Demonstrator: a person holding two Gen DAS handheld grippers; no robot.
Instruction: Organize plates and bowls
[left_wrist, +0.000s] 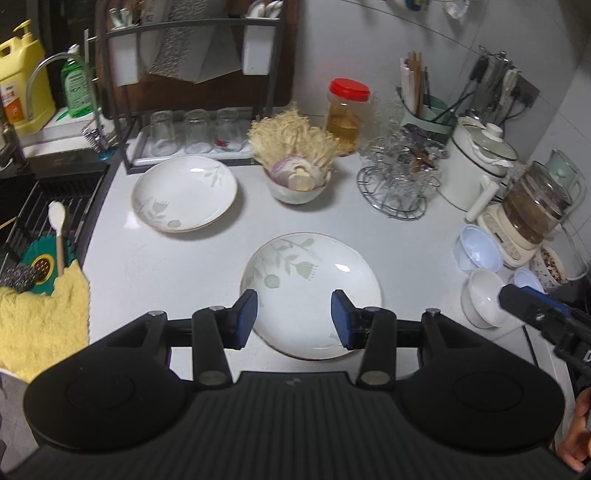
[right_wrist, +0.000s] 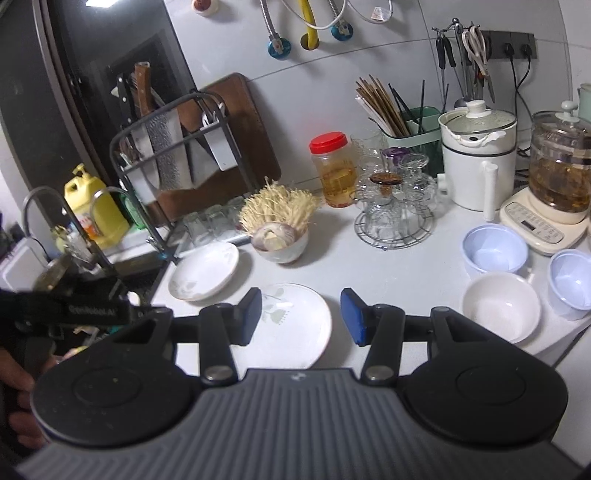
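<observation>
Plate (right_wrist: 291, 325) beneath parted fingers (right_wrist: 253, 314)

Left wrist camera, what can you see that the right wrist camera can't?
Only the left wrist view shows the yellow towel, the wooden spoon and the green soap bottle by the sink.

Only the right wrist view shows the scissors hanging on the wall and the yellow hose above the counter.

Both show the near flowered plate, the far flowered plates, the white bowl, the red-lidded jar and the bowl of mushrooms. Both jaws stand open, holding nothing.
</observation>
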